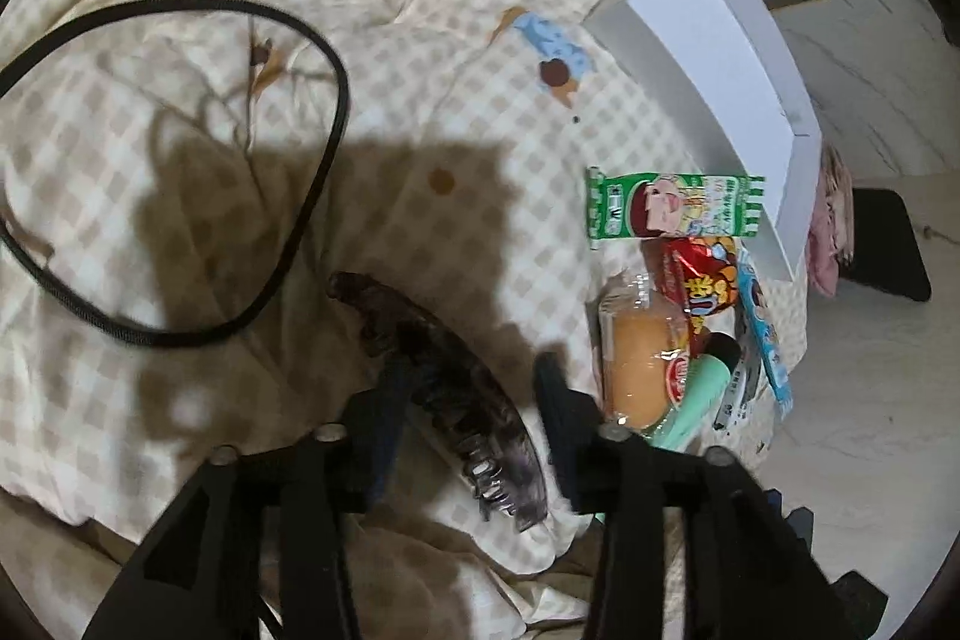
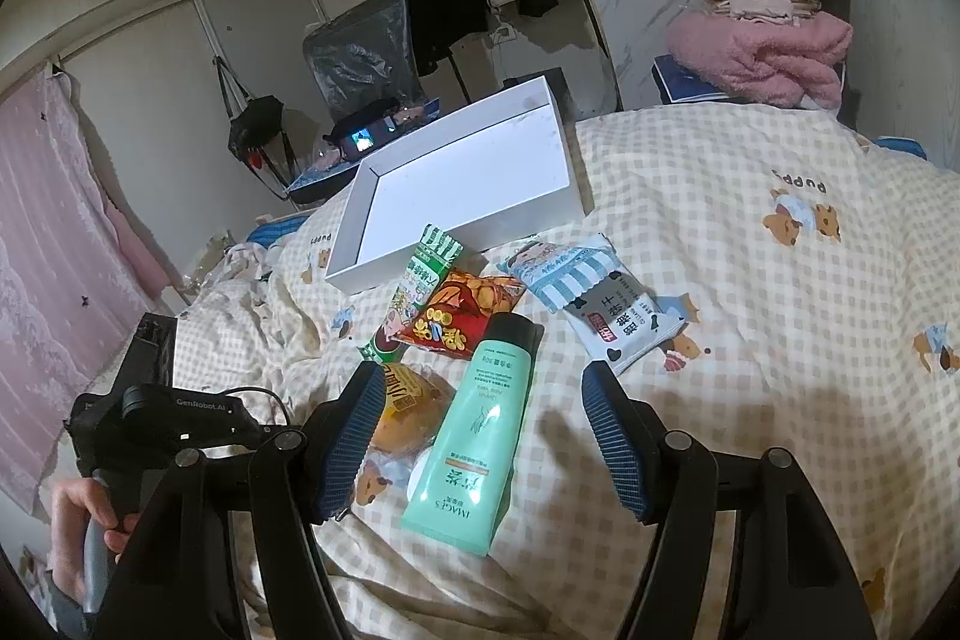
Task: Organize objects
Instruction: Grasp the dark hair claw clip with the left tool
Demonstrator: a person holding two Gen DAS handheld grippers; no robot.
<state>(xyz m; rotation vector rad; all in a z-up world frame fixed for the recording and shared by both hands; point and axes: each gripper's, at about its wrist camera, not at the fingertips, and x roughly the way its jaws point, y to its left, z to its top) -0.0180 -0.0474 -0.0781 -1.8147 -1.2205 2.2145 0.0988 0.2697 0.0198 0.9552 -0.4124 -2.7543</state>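
Left wrist view showed the left gripper (image 1: 474,400) parted, straddling a dark tortoiseshell plastic hair claw clip (image 1: 444,388) on the cream checked quilt (image 1: 420,70); whether the pads touched it I cannot tell. Beyond its left finger curled a thin black headband (image 1: 336,100). The right gripper (image 2: 483,430) stood wide over a mint green plastic tube (image 2: 474,436), not gripping. Further ahead lay snack packets (image 2: 462,310) and an empty white cardboard box lid (image 2: 468,172).

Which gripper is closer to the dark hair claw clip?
Left. The left gripper straddles the dark plastic hair claw clip; the right gripper is over the mint-green tube, away from the clip.
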